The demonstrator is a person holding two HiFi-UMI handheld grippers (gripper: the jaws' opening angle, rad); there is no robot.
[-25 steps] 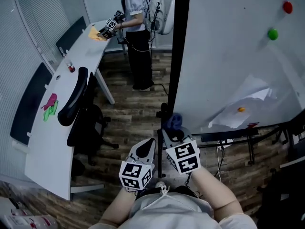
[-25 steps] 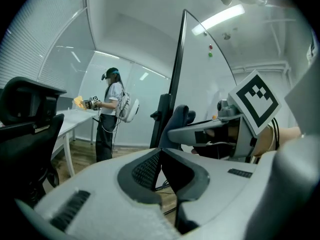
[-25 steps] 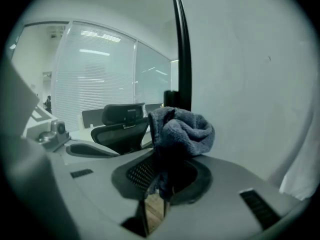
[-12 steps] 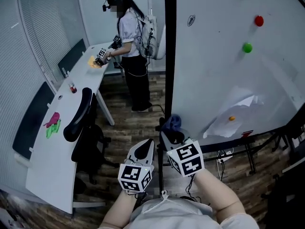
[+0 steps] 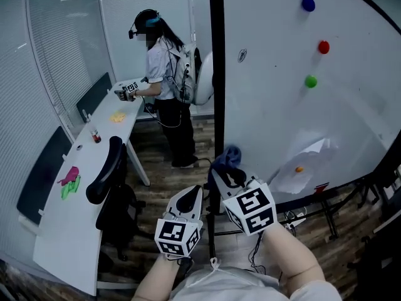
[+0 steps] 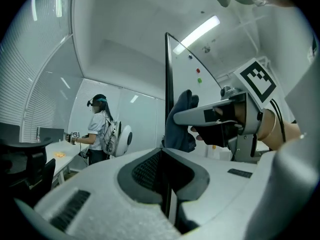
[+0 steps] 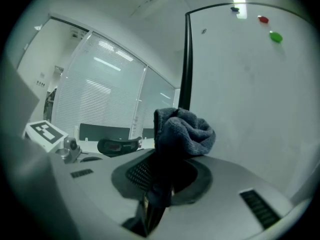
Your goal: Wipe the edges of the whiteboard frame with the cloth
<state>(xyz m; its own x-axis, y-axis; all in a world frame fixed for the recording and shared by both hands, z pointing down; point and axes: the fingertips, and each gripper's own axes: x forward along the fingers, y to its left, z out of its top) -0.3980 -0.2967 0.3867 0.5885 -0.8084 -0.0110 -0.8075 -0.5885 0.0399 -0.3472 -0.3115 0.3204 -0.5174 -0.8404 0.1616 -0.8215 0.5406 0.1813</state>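
1 cloth (image 7: 185,126) sits pinched between right gripper (image 5: 218,175) fingers; left gripper (image 6: 164,156) fingers closed together.

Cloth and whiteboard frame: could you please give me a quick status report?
Right hand-held gripper shut on cloth; left hand-held gripper shut, empty. Cloth up by whiteboard frame's black vertical edge, contact unclear. Nothing between them; chair off left.

Long white curved desk (image 5: 69,224) along left wall, on dark wood-plank floor (image 5: 164,171). On desk, near to far and well apart: pink and green soft bits (image 5: 67,179) touching each other, small red-topped bottle (image 5: 96,137) upright, flat yellow scrap (image 5: 118,116). On floor: black wheeled office chair (image 5: 106,168) just beside desk, person (image 5: 164,80) standing at desk's far end, black-framed whiteboard (image 5: 282,105) on black stand, loose cables (image 5: 293,216) under it.
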